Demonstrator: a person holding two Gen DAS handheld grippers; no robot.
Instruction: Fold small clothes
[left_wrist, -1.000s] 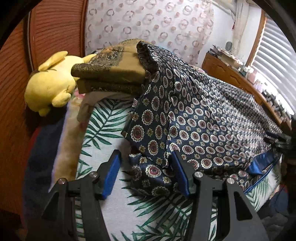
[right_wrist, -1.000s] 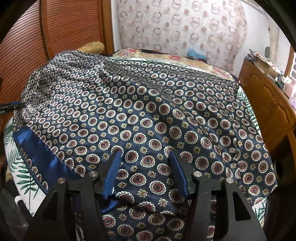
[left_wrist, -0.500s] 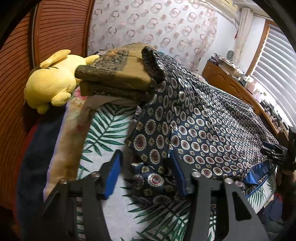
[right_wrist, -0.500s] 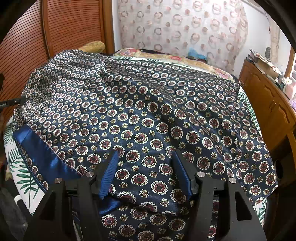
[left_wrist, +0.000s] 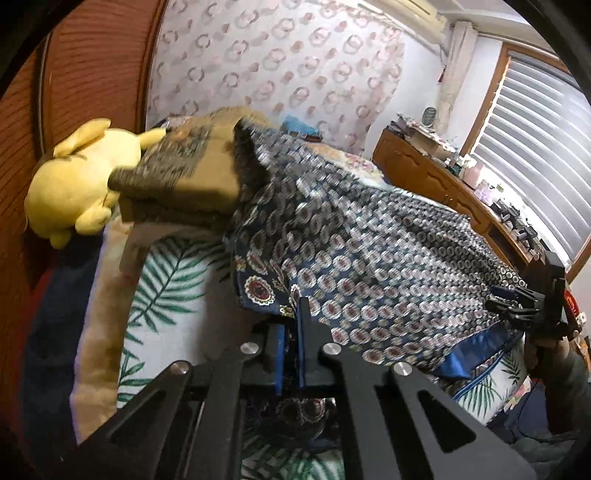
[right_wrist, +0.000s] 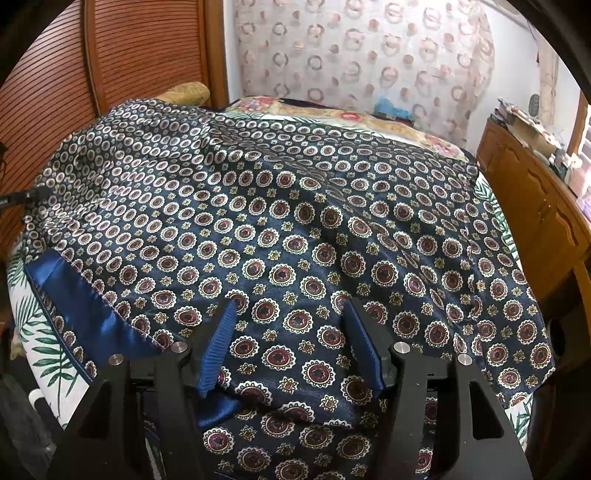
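Note:
A navy cloth with red-and-white medallions and a plain blue border lies spread over the bed. In the left wrist view the cloth runs from the near corner to the far side. My left gripper is shut on the cloth's near corner and lifts it. My right gripper is open, with its fingers resting on the cloth's near edge; it also shows at the right of the left wrist view.
Folded olive-brown cloths are stacked at the bed's head beside a yellow plush toy. A palm-leaf bedsheet covers the bed. A wooden dresser stands along the right side. A wooden louvred door is at the left.
My left gripper has shut on the cloth's corner and pulled it up and back. My right gripper has stayed open in the same place.

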